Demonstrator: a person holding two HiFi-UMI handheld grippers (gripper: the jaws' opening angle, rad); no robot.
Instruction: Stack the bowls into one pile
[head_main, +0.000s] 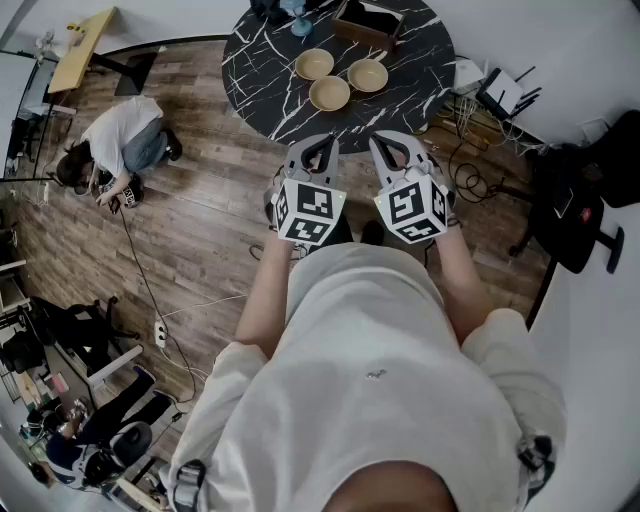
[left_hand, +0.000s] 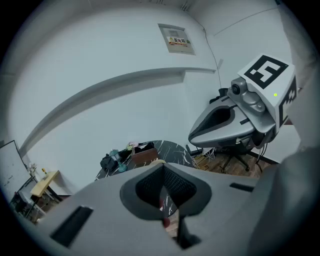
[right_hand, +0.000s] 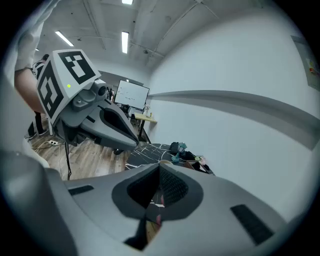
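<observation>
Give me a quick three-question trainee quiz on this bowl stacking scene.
1. How many bowls sit on the black table?
2. True or false: the left gripper and the right gripper are both shut and empty.
3. The bowls are: A) stacked in one pile, B) separate, side by side, C) held in the grippers.
Key: 1) three; 2) true; 3) B.
</observation>
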